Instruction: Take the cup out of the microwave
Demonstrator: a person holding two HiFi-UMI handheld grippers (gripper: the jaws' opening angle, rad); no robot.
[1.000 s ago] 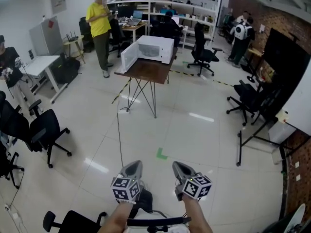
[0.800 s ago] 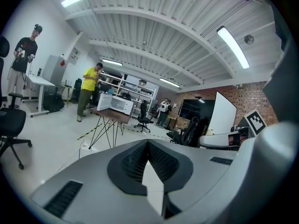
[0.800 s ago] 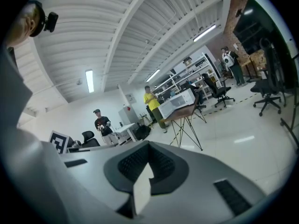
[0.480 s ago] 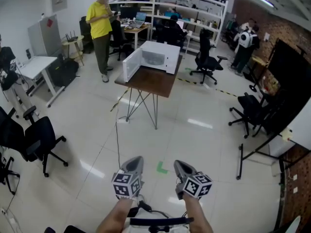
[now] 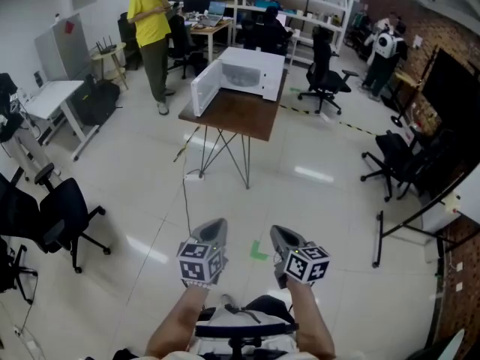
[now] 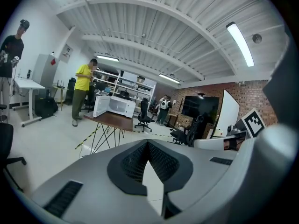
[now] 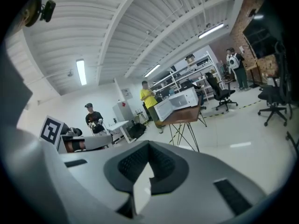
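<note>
A white microwave point(image 5: 249, 72) stands on a brown table point(image 5: 238, 115) far ahead of me, its door point(image 5: 204, 88) swung open to the left. No cup shows; the inside of the oven is too far off to make out. My left gripper point(image 5: 216, 229) and right gripper point(image 5: 279, 235) hang side by side over the floor, well short of the table, both shut with nothing in them. In the left gripper view the microwave point(image 6: 117, 106) sits small beyond the left gripper point(image 6: 148, 146). The right gripper view shows the microwave point(image 7: 180, 101) past the right gripper point(image 7: 149, 146).
A person in a yellow shirt point(image 5: 150, 28) stands left of the table. Office chairs point(image 5: 52, 208) point(image 5: 397, 156) flank the path, with a white desk point(image 5: 52, 96) at left. A cable point(image 5: 185, 201) runs along the floor from the table. A black stand point(image 5: 390, 231) is at right.
Both grippers have travelled forward together across the floor towards the table. The table and microwave sit larger and lower in the head view.
</note>
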